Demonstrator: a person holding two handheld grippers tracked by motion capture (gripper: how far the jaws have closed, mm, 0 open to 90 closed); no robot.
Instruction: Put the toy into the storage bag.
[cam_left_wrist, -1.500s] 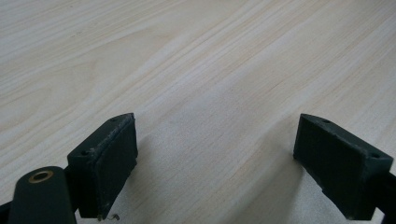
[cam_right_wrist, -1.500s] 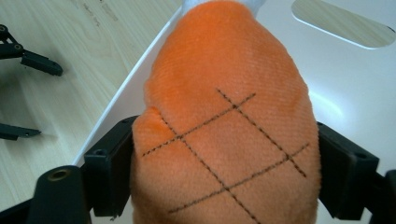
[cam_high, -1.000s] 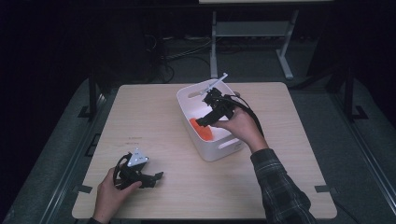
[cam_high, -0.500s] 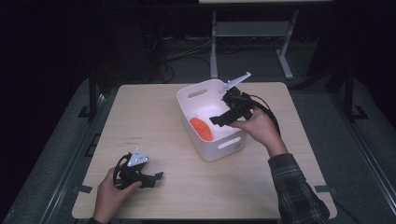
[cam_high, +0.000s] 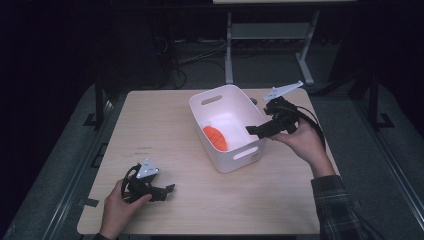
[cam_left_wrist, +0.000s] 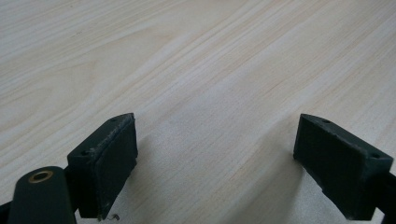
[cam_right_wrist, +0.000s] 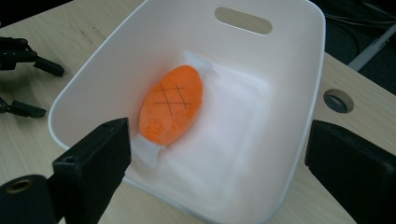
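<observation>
Since a second ago my right gripper (cam_high: 256, 130) has lifted out of the white bin (cam_high: 220, 96) and pulled back to the right, so it now hangs over the bin's right rim with nothing between its jaws; the left gripper (cam_high: 169, 189) has stayed put.

Going left to right: the left gripper rests on the wooden table (cam_high: 165, 120) at its near left corner, jaws spread wide and empty over bare wood. The bin sits in the middle of the table, and the orange sushi toy (cam_right_wrist: 171, 104), with its white base, lies on the bin's floor toward the left wall, not touching my right jaws. They stand wide open above the rim.

I judge the drop done. To finish well, I'd keep the right jaws spread, draw them away above the wall so I don't nudge the bin, and leave the left hand parked.

I read no brand, label or writing; the toy carries only a crosshatch of thin lines.
</observation>
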